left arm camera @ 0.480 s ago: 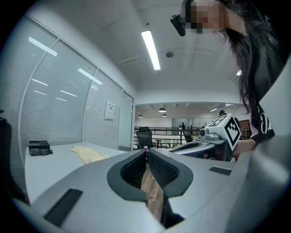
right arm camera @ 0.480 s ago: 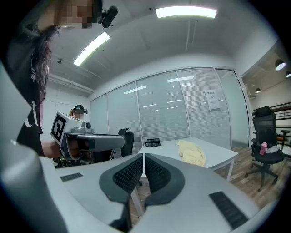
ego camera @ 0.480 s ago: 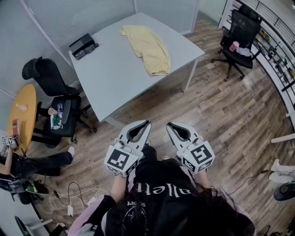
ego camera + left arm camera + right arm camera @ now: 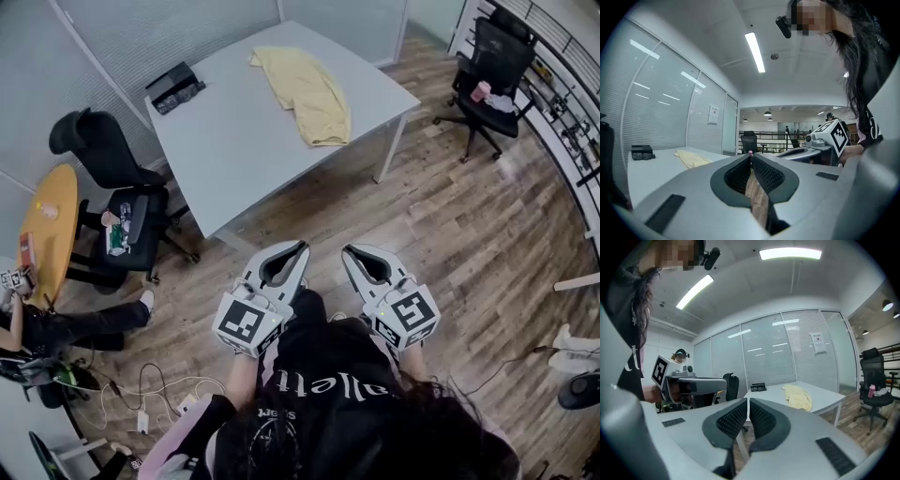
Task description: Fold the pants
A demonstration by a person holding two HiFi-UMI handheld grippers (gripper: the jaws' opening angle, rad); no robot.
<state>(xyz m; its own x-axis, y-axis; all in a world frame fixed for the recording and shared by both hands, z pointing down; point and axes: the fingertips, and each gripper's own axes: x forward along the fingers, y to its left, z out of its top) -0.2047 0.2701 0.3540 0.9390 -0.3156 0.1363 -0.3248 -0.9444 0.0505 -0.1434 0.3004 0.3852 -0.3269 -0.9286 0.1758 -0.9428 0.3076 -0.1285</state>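
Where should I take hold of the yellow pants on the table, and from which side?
Grip the near end of the yellow pants, coming from the table's right edge: that end lies flat, close to that edge. I cannot tell the waist.

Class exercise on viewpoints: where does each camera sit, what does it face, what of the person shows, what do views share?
Head view: on head, facing steeply down; left gripper, right gripper, torso show.
Left gripper view: along its shut jaws toward the table; hair, right gripper.
Right gripper view: likewise; left gripper.
All share the yellow pants.
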